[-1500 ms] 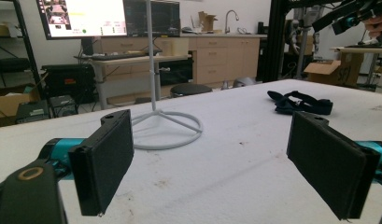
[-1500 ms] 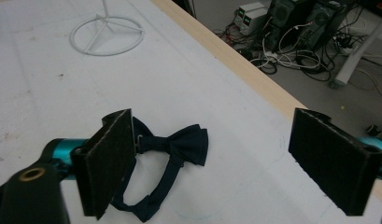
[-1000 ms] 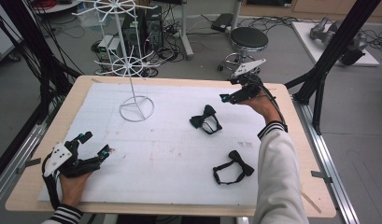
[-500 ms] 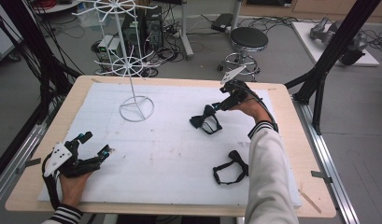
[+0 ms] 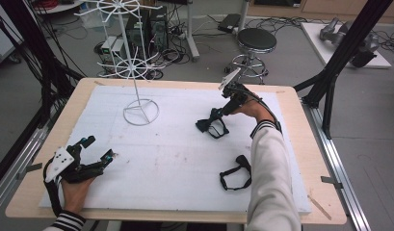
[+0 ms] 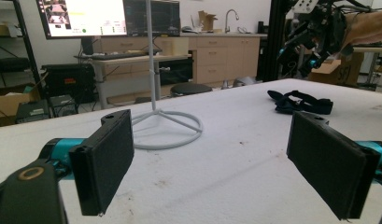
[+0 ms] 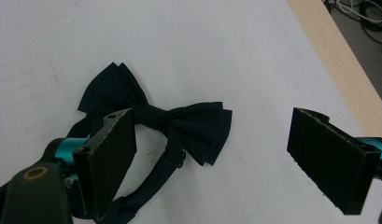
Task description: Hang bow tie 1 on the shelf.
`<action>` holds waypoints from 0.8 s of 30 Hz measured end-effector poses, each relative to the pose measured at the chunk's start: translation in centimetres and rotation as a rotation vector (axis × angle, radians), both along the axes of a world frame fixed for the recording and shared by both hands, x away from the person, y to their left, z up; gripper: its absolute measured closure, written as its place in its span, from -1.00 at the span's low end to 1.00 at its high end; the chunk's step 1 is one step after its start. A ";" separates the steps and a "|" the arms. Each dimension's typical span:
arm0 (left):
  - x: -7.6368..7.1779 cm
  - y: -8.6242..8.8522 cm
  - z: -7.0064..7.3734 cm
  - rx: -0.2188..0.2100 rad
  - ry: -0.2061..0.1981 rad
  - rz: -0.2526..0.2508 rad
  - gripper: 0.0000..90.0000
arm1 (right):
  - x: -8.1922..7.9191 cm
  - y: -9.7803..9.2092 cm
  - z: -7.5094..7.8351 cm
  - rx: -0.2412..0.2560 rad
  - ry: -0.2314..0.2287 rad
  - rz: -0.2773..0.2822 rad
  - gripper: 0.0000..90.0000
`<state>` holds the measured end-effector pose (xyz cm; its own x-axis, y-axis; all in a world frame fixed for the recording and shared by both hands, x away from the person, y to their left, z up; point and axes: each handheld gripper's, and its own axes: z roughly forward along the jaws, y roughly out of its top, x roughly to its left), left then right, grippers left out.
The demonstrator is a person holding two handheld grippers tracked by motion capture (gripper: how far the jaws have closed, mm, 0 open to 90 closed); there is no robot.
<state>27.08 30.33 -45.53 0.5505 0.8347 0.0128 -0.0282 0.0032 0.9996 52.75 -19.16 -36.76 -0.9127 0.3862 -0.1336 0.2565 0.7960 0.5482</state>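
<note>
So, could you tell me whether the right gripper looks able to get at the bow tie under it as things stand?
Probably yes. The right gripper hangs just over the far bow tie with its jaws wide open, and nothing lies between them. The other bow tie and the white stand sit well away.

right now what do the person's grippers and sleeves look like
Both are black handheld tools. The left gripper has a grey three-cornered plate on top, teal accents and a black cable; its fingers are flat black rectangular pads on teal mounts. The right gripper looks the same. The right sleeve is white with a striped cuff.
</note>
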 end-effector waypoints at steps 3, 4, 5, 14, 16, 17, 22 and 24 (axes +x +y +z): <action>0.0 0.0 0.0 0.001 0.000 0.000 -0.66 | 0.1 0.4 -0.4 -0.033 0.016 0.014 -0.67; 0.0 0.0 0.0 0.001 -0.002 0.001 -0.66 | 0.2 0.5 -0.5 -0.043 0.021 0.018 -0.67; 0.0 -0.1 0.0 -0.003 -0.002 0.000 -0.66 | 0.3 0.6 -0.7 -0.054 0.026 0.022 -0.67; 0.0 0.0 0.0 -0.002 -0.006 0.002 -0.66 | 1.0 2.1 -1.8 -0.165 0.044 0.044 -0.67; 0.0 0.0 0.0 -0.002 -0.005 0.001 -0.66 | 1.0 2.2 -2.3 -0.194 0.055 0.051 -0.67; 0.0 0.0 0.0 -0.002 -0.005 0.001 -0.66 | 1.1 2.2 -2.5 -0.197 0.060 0.058 -0.67; 0.0 0.0 0.0 -0.002 -0.004 0.001 -0.66 | 1.2 2.5 -3.1 -0.233 0.070 0.061 -0.64; 0.0 0.0 0.0 -0.002 -0.004 0.001 -0.66 | 1.3 2.6 -3.4 -0.241 0.075 0.062 -0.64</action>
<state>27.06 30.33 -45.55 0.5494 0.8355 0.0134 -0.0326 0.0053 0.9995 54.05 -16.54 -40.17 -0.9444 0.2944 -0.1463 0.2358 0.9168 0.3224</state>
